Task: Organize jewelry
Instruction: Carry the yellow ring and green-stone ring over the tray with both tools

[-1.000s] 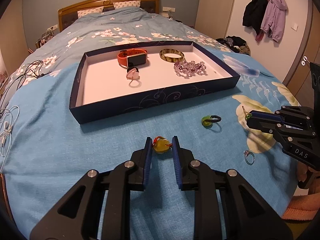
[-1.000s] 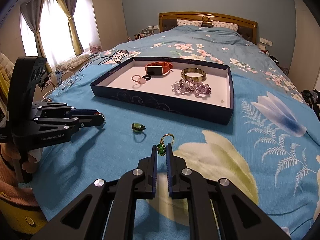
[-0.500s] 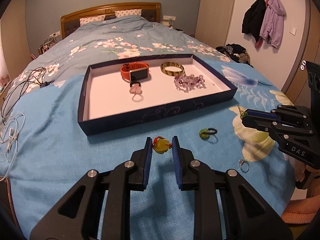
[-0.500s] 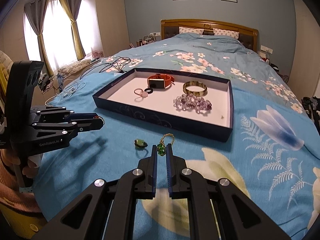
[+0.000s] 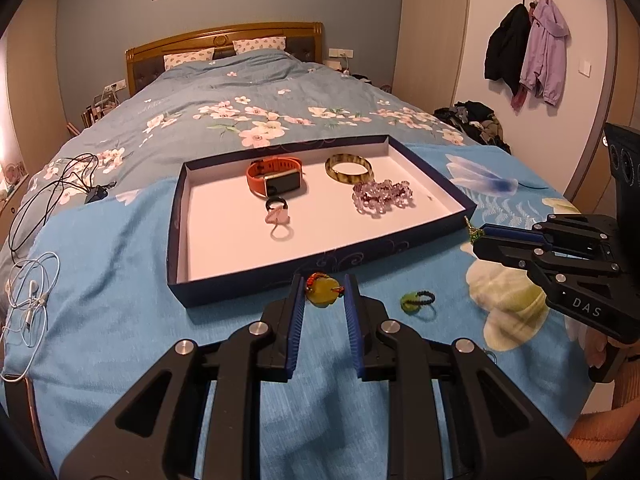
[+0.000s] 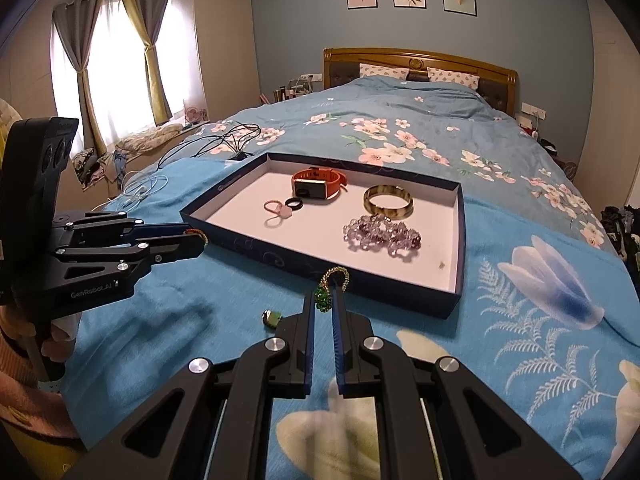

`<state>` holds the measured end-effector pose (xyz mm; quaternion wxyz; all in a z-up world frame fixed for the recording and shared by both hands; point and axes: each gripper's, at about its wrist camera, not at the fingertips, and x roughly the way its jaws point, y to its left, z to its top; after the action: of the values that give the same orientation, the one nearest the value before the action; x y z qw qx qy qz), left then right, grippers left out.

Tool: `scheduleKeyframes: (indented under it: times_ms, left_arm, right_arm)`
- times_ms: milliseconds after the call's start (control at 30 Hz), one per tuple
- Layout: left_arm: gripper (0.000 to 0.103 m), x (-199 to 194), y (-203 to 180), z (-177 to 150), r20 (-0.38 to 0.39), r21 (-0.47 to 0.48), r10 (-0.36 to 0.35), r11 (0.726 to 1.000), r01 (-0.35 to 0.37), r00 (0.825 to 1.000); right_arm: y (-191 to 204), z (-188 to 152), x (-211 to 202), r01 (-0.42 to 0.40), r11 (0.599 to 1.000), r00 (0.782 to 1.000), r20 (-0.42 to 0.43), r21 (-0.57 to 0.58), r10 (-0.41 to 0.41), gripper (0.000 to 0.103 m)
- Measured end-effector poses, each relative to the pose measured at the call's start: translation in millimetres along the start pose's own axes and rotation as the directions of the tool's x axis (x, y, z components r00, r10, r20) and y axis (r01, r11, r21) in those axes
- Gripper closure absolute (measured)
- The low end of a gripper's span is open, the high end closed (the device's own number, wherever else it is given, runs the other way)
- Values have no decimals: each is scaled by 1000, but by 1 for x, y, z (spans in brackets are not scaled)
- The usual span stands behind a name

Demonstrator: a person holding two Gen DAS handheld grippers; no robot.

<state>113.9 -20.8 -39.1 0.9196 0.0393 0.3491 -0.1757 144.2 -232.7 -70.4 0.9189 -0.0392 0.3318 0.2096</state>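
Note:
My left gripper (image 5: 322, 292) is shut on a yellow pendant (image 5: 321, 291) with a red cord, held above the bedspread just short of the navy tray's (image 5: 280, 280) front wall. My right gripper (image 6: 324, 300) is shut on a green bead pendant with a gold chain (image 6: 328, 290), also near the tray (image 6: 456, 280). In the tray lie an orange smartwatch (image 5: 276, 180), a bangle (image 5: 349, 167), a purple bead bracelet (image 5: 380, 196) and a pink ring (image 5: 277, 216). A green ring (image 5: 416, 302) lies on the bedspread; it also shows in the right wrist view (image 6: 272, 317).
Cables and white earphones (image 5: 32, 296) lie on the bed's left side. The other gripper shows in each view: right one (image 5: 476, 236), left one (image 6: 200, 240). Coats hang on the wall (image 5: 528, 48); clothes are piled on the floor (image 5: 472, 120).
Both grippers have risen and moved toward the tray with their pendants still held. The small silver ring on the bedspread has dropped out of view behind my left gripper.

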Motion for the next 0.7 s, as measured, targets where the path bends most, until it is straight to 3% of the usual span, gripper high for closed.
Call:
scheduleKeyframes:
  times_ms: [700]
  left_arm:
    - [83, 15, 11, 28, 44, -15, 33, 999, -32, 998]
  right_arm:
    - [-16, 28, 21, 25, 1000, 1000, 5, -18, -25, 96]
